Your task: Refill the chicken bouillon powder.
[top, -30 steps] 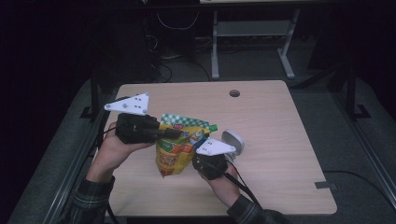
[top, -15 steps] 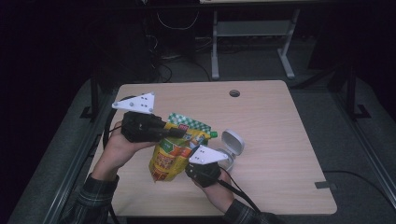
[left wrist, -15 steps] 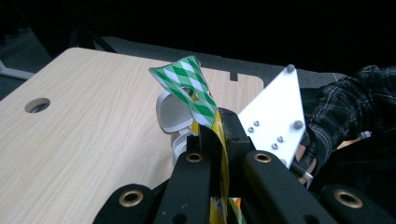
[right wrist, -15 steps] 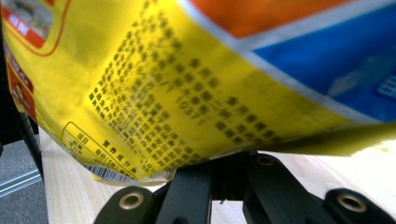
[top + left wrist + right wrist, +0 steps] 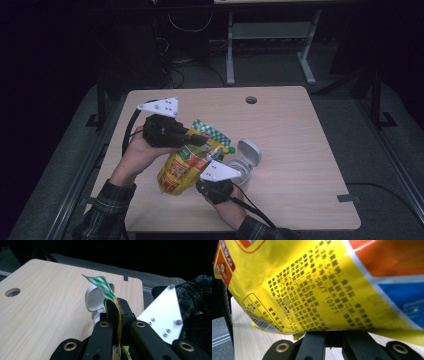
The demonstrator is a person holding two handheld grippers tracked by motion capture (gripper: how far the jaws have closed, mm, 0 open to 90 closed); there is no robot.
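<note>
A yellow snack bag (image 5: 187,162) with a green checked top strip (image 5: 101,285) hangs tilted above the table, its top toward the far right. My left gripper (image 5: 199,140) is shut on the bag's upper edge, and the foil runs between its jaws (image 5: 116,308). My right gripper (image 5: 212,182) is at the bag's lower right edge. Its jaws (image 5: 332,336) stand close together under the printed back of the bag (image 5: 312,290), pinching that edge. A small white container (image 5: 245,165) with its flip lid (image 5: 96,298) raised stands just right of the bag.
The light wooden table (image 5: 300,150) has a round cable hole (image 5: 251,100) at its far edge. A strip of tape (image 5: 347,198) lies near its right front corner. Dark floor, cables and a desk frame (image 5: 230,50) lie beyond.
The bag has tilted further, its bottom swinging toward the near left. My right gripper has drawn nearer the front edge with the bag's lower edge. My left gripper has shifted slightly right.
</note>
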